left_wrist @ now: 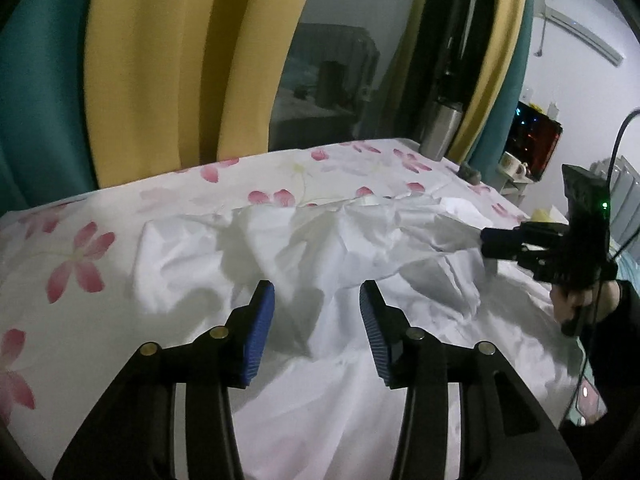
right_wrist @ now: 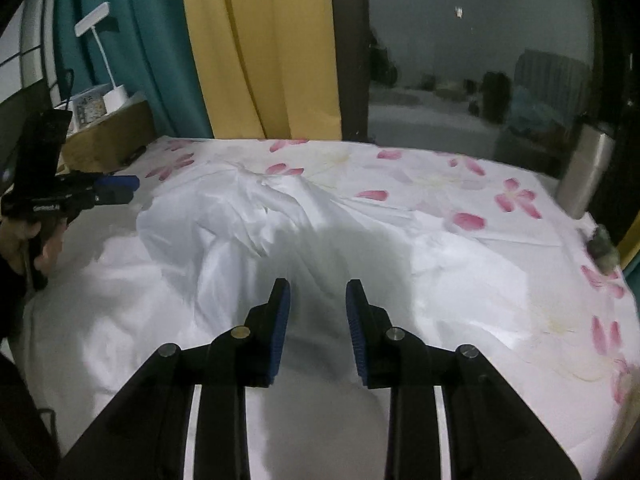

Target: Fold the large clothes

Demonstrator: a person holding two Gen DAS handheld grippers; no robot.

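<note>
A large white garment [left_wrist: 360, 248] lies crumpled on a bed with a pink-flowered sheet [left_wrist: 76, 256]. My left gripper [left_wrist: 318, 300] hovers over its near part, blue pads wide apart, nothing between them. In the right wrist view the garment [right_wrist: 224, 232] spreads from the left across the middle. My right gripper [right_wrist: 318, 300] stands open above a shadowed fold, its pads clear of the cloth. From the left wrist view the right gripper [left_wrist: 486, 240] sits at the garment's right edge, beside a raised fold. In the right wrist view the left gripper [right_wrist: 128, 189] is at the far left, held by a hand [right_wrist: 36, 240].
Yellow and teal curtains [left_wrist: 152, 80] and dark window glass [right_wrist: 460, 60] stand behind the bed. A steel flask [right_wrist: 584, 172] and a small grey object [right_wrist: 602, 248] sit at the bed's far right corner. A white desk lamp [right_wrist: 100, 40] and a wooden box [right_wrist: 108, 136] are at left.
</note>
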